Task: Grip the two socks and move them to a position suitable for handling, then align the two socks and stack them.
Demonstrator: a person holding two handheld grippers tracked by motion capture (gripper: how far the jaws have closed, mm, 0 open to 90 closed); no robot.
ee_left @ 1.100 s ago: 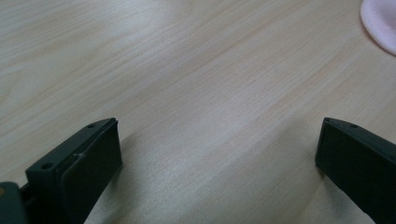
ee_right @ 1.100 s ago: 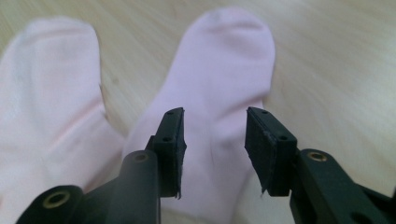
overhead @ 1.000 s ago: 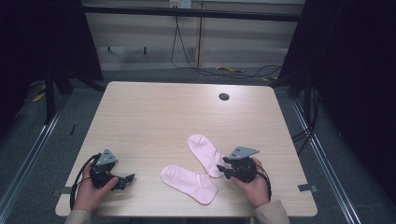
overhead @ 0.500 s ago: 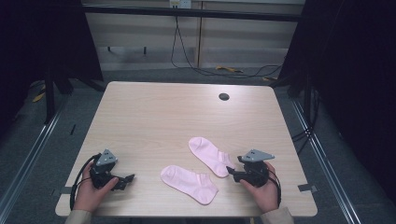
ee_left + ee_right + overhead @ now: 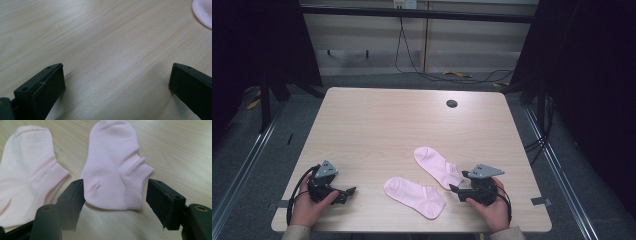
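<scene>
While low, right gripper (image 5: 458, 183) at sock (image 5: 439, 167).

Two black grippers w/ grey 3-cornered top plates, looping black cables, screw-holed blocky jaws; light sleeve cuffs.

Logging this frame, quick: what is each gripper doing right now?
Left gripper: open, empty, over bare table.
Right gripper: open, holding nothing, jaws either side of the cuff end of the far pink sock.
</scene>
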